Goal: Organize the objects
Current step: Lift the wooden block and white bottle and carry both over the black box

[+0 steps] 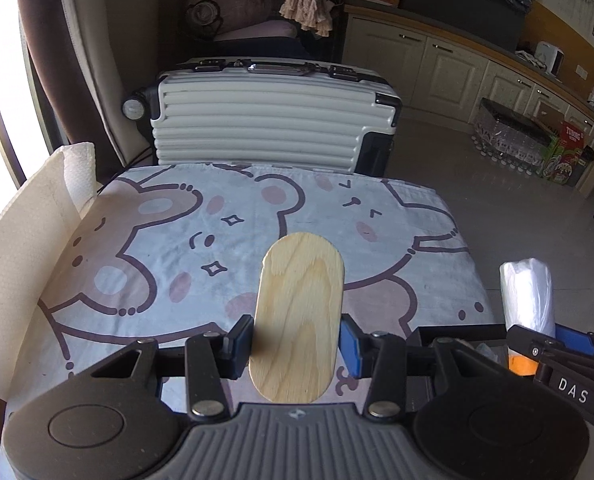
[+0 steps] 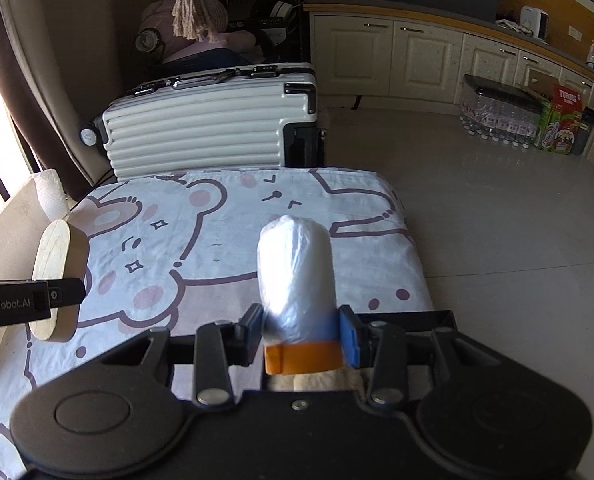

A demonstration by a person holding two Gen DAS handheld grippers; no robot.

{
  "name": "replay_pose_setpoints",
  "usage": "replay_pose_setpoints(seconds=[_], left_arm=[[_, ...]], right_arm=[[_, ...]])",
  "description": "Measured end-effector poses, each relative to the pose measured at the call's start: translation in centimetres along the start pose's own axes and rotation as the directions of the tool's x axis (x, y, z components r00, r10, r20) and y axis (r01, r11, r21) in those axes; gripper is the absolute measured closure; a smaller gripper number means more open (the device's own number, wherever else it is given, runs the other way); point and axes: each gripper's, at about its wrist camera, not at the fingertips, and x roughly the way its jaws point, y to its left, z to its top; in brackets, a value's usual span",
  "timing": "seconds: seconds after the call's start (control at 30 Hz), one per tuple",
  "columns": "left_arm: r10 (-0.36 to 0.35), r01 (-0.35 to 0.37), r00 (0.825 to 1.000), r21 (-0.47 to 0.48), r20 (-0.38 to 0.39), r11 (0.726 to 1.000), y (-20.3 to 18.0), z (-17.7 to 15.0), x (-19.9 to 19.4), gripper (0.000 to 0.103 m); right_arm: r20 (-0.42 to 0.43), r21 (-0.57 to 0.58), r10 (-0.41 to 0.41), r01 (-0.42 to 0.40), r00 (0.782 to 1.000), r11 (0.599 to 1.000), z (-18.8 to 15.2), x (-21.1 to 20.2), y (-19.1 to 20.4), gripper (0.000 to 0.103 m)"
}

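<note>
A lived-in home: behind the white suitcase (image 1: 273,116) stand cream kitchen cabinets (image 1: 437,60), bottled water (image 2: 497,120) beside them, and what looks like bundled bedding (image 1: 229,0).

Left wrist view: looks forward along the fingers (image 1: 349,344) from close above the near edge of the cartoon-print tabletop (image 1: 185,240), facing a white suitcase (image 1: 265,120) beyond. Right wrist view: same heading, set to the right and just as near. Shared field: tabletop (image 2: 217,232), suitcase (image 2: 201,128), cabinets (image 2: 417,60); each view catches the other device at its margin.
</note>
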Motion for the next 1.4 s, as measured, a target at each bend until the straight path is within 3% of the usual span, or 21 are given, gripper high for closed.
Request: replay_pose_setpoints(seconds=[0.37,0.77,0.97,1.17,1.4], left_arm=[[-0.11,0.11,0.994,0.031,-0.001,0.993,-4.3,0.0,0.2,0.057],[-0.215,0.216,0.976,0.029,-0.029,0.976,-7.8,-0.4,1.2,0.057],[-0.274,0.275,0.957,0.0,-0.093,0.961,-9.4,-0.8,3.0,0.057],[-0.277,0.281,0.952,0.006,-0.133,0.96,-10.4,-0.9,5.0,0.057],[-0.294,0.299,0.941,0.005,-0.166,0.954,-11.2,-0.8,7.2,0.057]], right_arm=[[0.007,0.045,-0.043,0.043,0.999,0.998,-0.3,-0.1,-4.1,0.062],[-0.04,0.067,-0.1,0.102,0.994,0.993,-1.1,1.3,-7.1,0.062],[-0.114,0.081,-0.092,0.102,0.989,0.992,-1.9,3.6,-8.4,0.062],[-0.217,0.058,-0.114,0.129,0.969,0.99,-3.3,6.7,-9.3,0.062],[-0.271,0.074,-0.105,0.13,0.957,0.989,-4.1,9.4,-10.4,0.062]])
